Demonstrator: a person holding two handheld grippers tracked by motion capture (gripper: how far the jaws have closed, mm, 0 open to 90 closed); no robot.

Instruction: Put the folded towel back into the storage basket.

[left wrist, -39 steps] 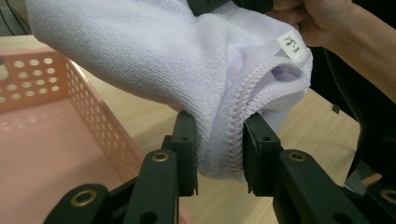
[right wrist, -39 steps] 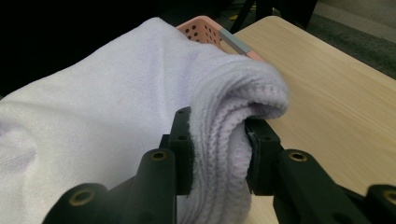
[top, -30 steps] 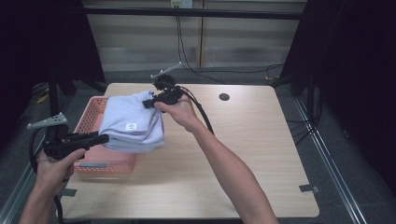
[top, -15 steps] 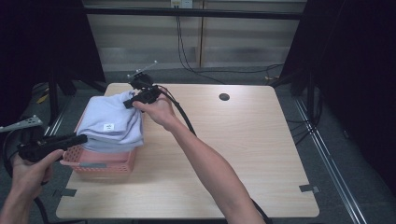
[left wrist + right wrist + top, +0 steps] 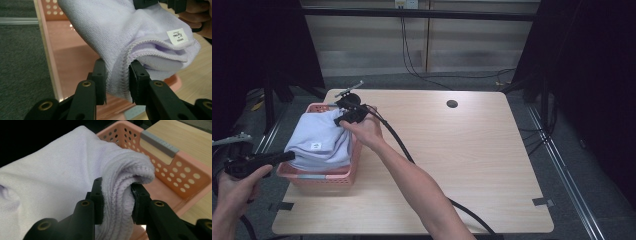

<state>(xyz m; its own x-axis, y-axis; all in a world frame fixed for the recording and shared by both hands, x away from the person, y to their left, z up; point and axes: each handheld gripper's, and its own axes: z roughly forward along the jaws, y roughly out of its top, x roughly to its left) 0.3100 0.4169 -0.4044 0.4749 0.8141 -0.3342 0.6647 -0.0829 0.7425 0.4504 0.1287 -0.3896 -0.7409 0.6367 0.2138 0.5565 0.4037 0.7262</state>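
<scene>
A folded lilac towel (image 5: 319,140) with a small white label hangs over the pink perforated basket (image 5: 329,176) at the table's left side, stretched between both grippers. My left gripper (image 5: 287,156) pinches its near left edge; in the left gripper view the jaws squeeze the hemmed fold of the towel (image 5: 140,40) at my left gripper (image 5: 117,82). My right gripper (image 5: 343,118) clamps the far edge above the basket's far rim. In the right gripper view my right gripper (image 5: 116,200) grips the thick rolled towel (image 5: 65,180), with the basket (image 5: 175,177) wall beyond.
The wooden table (image 5: 472,160) has a dark round hole (image 5: 452,104) near its far edge. A black cable (image 5: 402,150) trails from the right gripper across the table toward the near edge. Dark floor and metal frame rails surround the table.
Both grippers have carried the towel to the left and downward, from above the table beside the basket to over the basket. Both grips have stayed closed on it.
</scene>
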